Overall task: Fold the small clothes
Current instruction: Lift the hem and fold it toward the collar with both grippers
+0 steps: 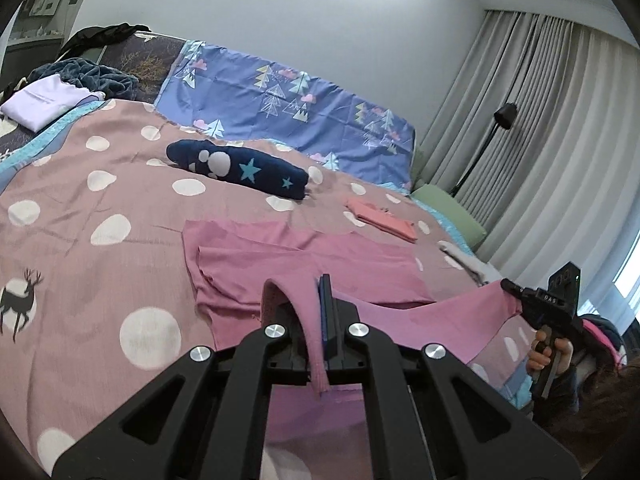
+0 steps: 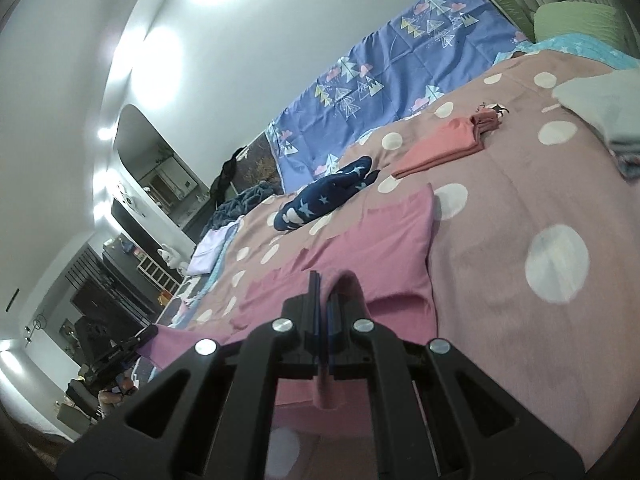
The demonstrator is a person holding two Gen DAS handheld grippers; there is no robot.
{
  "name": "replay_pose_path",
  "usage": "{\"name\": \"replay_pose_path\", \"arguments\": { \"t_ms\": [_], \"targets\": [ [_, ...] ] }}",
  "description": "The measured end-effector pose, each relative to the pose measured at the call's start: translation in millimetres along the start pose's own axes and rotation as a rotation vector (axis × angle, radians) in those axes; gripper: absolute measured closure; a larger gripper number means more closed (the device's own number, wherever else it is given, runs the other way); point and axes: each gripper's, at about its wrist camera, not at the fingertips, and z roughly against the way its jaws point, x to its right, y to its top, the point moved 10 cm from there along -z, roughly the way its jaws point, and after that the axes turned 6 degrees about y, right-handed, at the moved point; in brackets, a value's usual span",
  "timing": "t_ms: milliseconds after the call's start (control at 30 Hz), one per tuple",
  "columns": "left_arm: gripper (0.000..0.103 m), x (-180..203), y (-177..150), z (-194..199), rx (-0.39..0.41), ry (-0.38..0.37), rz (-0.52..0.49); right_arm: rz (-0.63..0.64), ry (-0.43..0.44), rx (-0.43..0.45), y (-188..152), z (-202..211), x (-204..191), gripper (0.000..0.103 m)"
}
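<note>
A pink garment (image 1: 320, 264) lies partly spread on the dotted bedspread (image 1: 100, 200), its near edge lifted. My left gripper (image 1: 310, 300) is shut on a fold of that edge. My right gripper (image 1: 510, 286) shows at the right of the left wrist view, pinching the other end of the same edge, so the edge hangs taut between them. In the right wrist view my right gripper (image 2: 326, 292) is shut on the pink garment (image 2: 384, 240), and my left gripper (image 2: 150, 332) holds the far corner at the lower left.
A rolled navy star-print garment (image 1: 240, 168) lies beyond the pink one. A folded salmon piece (image 1: 380, 220) lies at the right, a folded white piece (image 1: 40, 104) at far left. A blue tree-print cover (image 1: 280, 96) stands against the wall. Curtains (image 1: 540, 140) hang at right.
</note>
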Motion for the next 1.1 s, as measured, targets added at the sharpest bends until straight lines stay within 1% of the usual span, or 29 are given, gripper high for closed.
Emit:
{"name": "replay_pose_path", "arguments": {
  "t_ms": [267,400,500,567,700,767,833,900,967,1033,1067,1100],
  "targets": [
    [0.100,-11.7,29.5,-42.7,-0.026,0.043,-0.035,0.021,-0.039,-0.011,28.6,-46.1,15.2,0.100],
    [0.100,-23.2,45.0,-63.6,-0.025,0.060,-0.023,0.034,-0.060,-0.014,46.2,-70.7,24.8,0.100],
    [0.100,-33.8,54.8,-85.6,-0.030,0.079,-0.027,0.051,-0.105,-0.025,56.6,-94.0,38.4,0.100],
    [0.100,-44.3,57.7,-109.0,-0.046,0.102,-0.034,0.059,-0.146,-0.043,58.1,-110.4,51.8,0.101],
    [0.099,-68.1,48.8,-159.0,-0.116,0.116,0.007,0.037,-0.220,-0.102,49.6,-142.1,85.8,0.101],
    [0.099,-82.9,37.1,-185.7,-0.164,0.132,0.032,0.025,-0.253,-0.139,40.0,-156.9,102.6,0.100],
    [0.099,-98.5,22.2,-207.4,-0.209,0.136,0.079,0.012,-0.276,-0.168,31.1,-167.1,115.8,0.100],
    [0.099,-106.3,11.3,-215.3,-0.232,0.135,0.109,0.003,-0.275,-0.178,26.6,-169.2,120.9,0.100],
    [0.099,-107.6,7.2,-214.3,-0.234,0.124,0.118,-0.003,-0.262,-0.184,24.5,-166.8,121.7,0.097],
    [0.093,-104.6,7.0,-208.1,-0.231,0.112,0.111,0.011,-0.265,-0.188,24.6,-161.5,118.8,0.096],
    [0.086,-102.3,7.1,-204.1,-0.226,0.108,0.105,0.020,-0.266,-0.190,24.6,-158.4,116.3,0.096],
    [0.083,-99.3,6.5,-197.3,-0.219,0.100,0.099,0.031,-0.266,-0.194,22.8,-153.8,112.6,0.095]
  ]
}}
